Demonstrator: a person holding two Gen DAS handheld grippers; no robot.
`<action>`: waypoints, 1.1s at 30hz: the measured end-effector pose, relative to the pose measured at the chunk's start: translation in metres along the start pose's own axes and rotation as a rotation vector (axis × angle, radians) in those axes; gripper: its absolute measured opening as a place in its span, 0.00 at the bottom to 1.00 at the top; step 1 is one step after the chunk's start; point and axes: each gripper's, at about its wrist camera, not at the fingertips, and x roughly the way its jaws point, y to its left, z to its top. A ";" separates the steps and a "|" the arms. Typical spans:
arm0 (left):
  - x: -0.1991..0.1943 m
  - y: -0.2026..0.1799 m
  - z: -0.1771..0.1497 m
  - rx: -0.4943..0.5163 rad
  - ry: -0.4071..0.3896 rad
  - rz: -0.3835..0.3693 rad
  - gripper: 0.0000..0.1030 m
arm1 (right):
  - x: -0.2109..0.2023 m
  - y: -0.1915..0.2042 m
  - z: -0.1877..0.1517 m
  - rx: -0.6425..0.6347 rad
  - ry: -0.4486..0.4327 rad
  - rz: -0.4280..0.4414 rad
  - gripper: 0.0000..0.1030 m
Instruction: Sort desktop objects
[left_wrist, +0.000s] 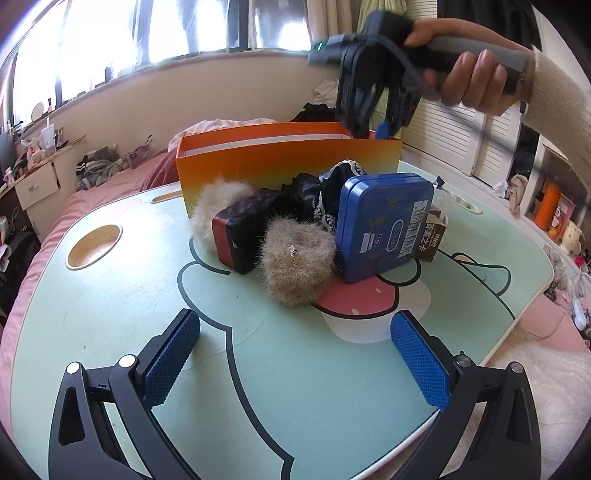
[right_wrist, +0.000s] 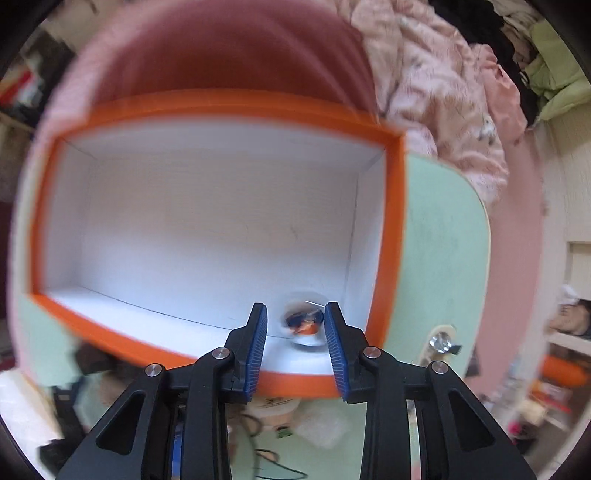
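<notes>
An orange box (left_wrist: 288, 155) with a white inside stands at the back of the green table (left_wrist: 110, 295). In front of it lie a blue tin (left_wrist: 384, 225), a black-and-red case (left_wrist: 243, 232), two fluffy beige scrunchies (left_wrist: 295, 269), black lace fabric (left_wrist: 321, 188) and a small brown carton (left_wrist: 434, 236). My left gripper (left_wrist: 295, 354) is open and empty, low over the table's front. My right gripper (left_wrist: 369, 129) hangs over the box's right end. In the right wrist view it (right_wrist: 295, 317) is open above the box (right_wrist: 391, 236), and a small clear round object (right_wrist: 304, 321) lies inside, blurred.
A round cup hole (left_wrist: 94, 245) sits at the table's left. A pink bed with clothes (left_wrist: 110, 170) lies behind. Shelves (left_wrist: 554, 210) stand at the right. Cables and small items (right_wrist: 273, 435) lie on the table below the right gripper.
</notes>
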 end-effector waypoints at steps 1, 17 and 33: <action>0.002 0.002 0.001 0.004 0.001 0.002 1.00 | 0.001 0.002 0.000 0.006 0.000 0.001 0.29; 0.005 0.006 0.003 0.001 -0.006 -0.004 1.00 | -0.066 -0.016 -0.017 0.108 -0.211 0.082 0.01; 0.004 0.004 0.001 0.008 -0.008 0.000 1.00 | -0.002 -0.006 -0.004 0.079 0.011 -0.017 0.30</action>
